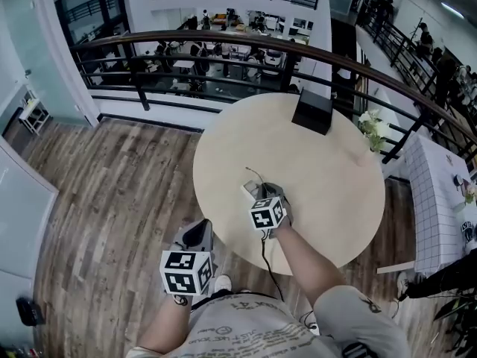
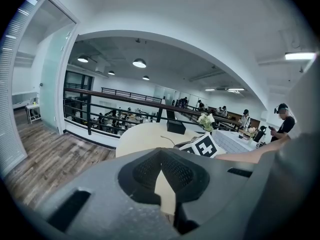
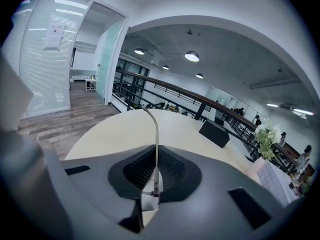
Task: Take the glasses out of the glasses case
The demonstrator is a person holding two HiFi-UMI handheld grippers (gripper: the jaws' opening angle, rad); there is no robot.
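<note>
Print on grey shirt point(image 1: 246, 327) too blurred to read. Left gripper point(image 1: 198, 231) off the table's near edge, above wood-plank floor point(image 1: 127, 192), jaws pressed together, empty. Right gripper point(image 3: 155, 159) over round beige table point(image 1: 335, 192), clamped on thin metal temple of glasses point(image 3: 156, 129), tip curving upward. Broad tabletop beyond, reaching to black rectangular box point(image 1: 312, 110) at far rim, beside dark railing point(image 1: 223, 39).

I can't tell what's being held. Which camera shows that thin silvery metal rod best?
The right gripper view: the thin silvery metal rod, likely a glasses temple, stands clamped in the right gripper. The head view shows a faint curve beyond that gripper; the left gripper view, a hairline over the round beige table.
</note>
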